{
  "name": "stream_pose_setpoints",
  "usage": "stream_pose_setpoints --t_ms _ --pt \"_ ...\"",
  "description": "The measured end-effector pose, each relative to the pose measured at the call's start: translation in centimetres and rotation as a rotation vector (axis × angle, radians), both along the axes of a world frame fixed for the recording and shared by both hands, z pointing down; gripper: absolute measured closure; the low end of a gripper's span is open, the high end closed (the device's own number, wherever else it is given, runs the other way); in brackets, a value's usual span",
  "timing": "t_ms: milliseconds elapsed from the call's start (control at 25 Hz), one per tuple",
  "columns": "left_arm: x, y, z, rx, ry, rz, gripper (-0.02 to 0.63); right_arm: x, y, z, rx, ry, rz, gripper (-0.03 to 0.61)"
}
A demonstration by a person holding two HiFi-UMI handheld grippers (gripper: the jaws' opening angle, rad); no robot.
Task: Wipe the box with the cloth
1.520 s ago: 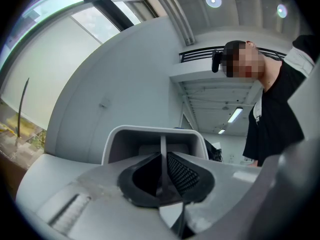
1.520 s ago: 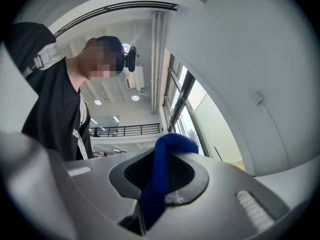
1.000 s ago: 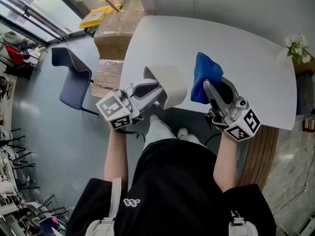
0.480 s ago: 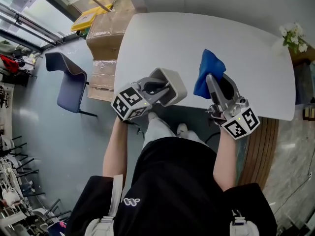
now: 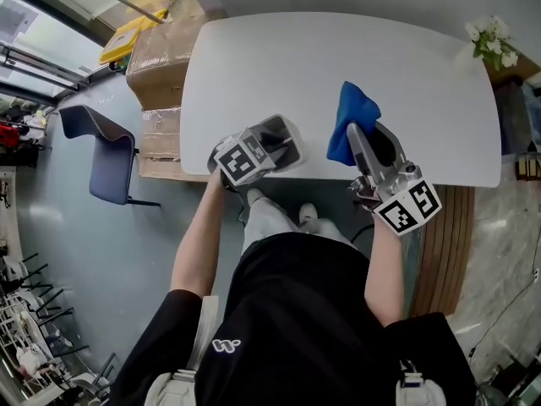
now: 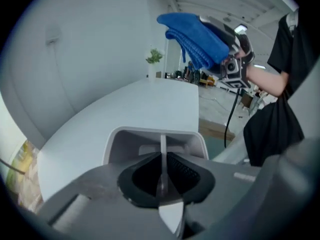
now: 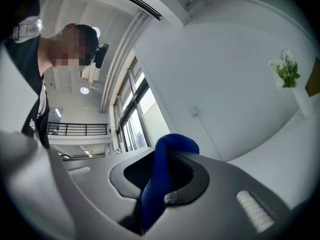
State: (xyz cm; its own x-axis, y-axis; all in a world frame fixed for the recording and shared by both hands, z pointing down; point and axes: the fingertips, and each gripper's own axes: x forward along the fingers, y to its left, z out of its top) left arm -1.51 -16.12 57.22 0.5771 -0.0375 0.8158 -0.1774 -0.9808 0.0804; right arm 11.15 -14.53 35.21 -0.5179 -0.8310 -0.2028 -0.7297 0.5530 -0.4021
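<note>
Blue soft cloth (image 5: 347,122) bunches in our right claw (image 5: 365,146), clamped tight on its folds and held up over the smooth white table (image 5: 338,57). Our left claw (image 5: 272,145) is closed on the thin wall of the pale, round-cornered box (image 5: 294,146) at the table's near edge.

A white, rounded surface (image 5: 338,66) fills the middle. Just left of it stand stacked cardboard cartons (image 5: 161,66), and a blue chair (image 5: 100,155) stands farther left. White flowers (image 5: 490,39) sit at its far right corner.
</note>
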Motion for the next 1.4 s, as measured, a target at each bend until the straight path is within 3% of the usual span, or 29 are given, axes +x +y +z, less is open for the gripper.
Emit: stream_pose_setpoints --t_ms 280,480,720,960,1120,1280,1400 --pt "0.6 0.0 3.3 -0.001 -0.151 0.088 0.572 -0.1 -0.9 2.5 -0.071 0.1 0.06 0.523" --pt "0.6 -0.7 4.4 0.054 -0.272 0.187 0.572 0.0 -1.9 3.2 -0.1 0.118 0.095 0.522" --pt "0.5 -0.6 5.5 0.05 -0.334 0.256 0.572 -0.5 -2.4 3.4 -0.108 0.127 0.091 0.523" --pt "0.7 -0.9 5.7 0.1 -0.348 0.314 0.569 -0.5 -2.6 3.1 -0.104 0.125 0.087 0.523" --pt "0.7 -1.2 5.3 0.18 -0.342 0.33 0.565 -0.6 -2.4 2.9 -0.1 0.12 0.077 0.523" --pt "0.8 -1.9 3.3 0.237 -0.259 0.242 0.558 -0.6 -2.5 3.1 -0.098 0.116 0.061 0.523" --pt "1.1 -2.7 0.2 0.289 -0.155 0.128 0.558 -1.0 -2.6 3.3 -0.099 0.122 0.046 0.523"
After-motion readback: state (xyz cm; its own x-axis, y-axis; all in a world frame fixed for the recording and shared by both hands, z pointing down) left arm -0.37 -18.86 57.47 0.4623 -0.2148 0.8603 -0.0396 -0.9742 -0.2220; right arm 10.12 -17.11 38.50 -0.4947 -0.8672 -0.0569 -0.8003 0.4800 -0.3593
